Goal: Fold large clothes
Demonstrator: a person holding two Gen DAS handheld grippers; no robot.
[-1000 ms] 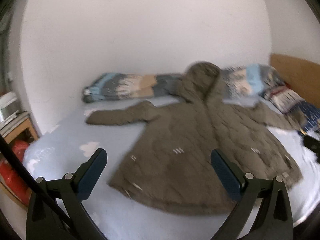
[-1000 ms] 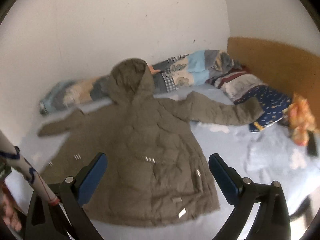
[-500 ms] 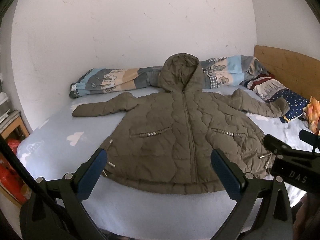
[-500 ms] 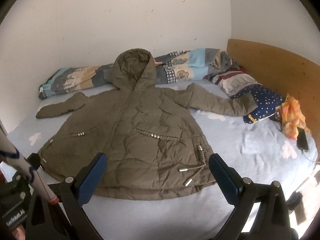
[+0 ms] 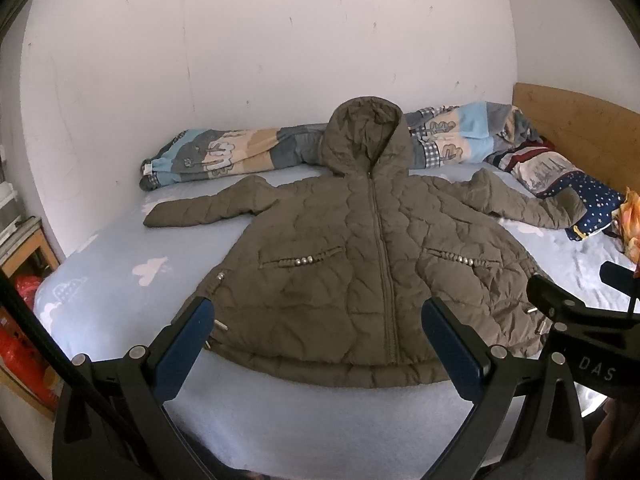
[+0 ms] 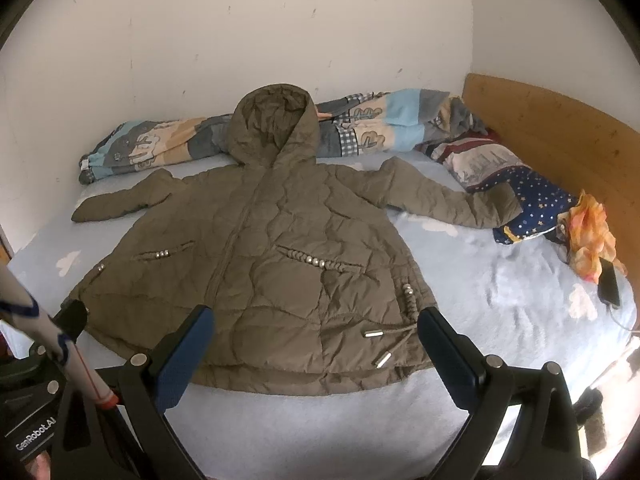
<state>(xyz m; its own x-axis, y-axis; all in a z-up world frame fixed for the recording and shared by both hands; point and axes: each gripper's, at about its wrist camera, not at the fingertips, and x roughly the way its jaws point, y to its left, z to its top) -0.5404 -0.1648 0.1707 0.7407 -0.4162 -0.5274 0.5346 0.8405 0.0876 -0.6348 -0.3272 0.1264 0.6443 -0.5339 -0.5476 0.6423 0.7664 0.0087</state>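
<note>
A brown hooded jacket [image 5: 372,264] lies spread flat, front up, on the bed [image 5: 120,272], hood toward the wall, hem toward both tongs. Its long axis runs straight away from them. The left tongs [image 5: 316,344] and right tongs [image 6: 316,344] hover just short of the hem, both wide apart and empty. Each sleeve reaches out sideways, one nearer each hand.

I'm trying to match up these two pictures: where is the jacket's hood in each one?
Left wrist view: the hood sits upper centre, slightly right, resting on the rolled quilt.
Right wrist view: the hood sits upper centre, left of middle.
Shared landmark: the wooden headboard at the right edge.
</note>
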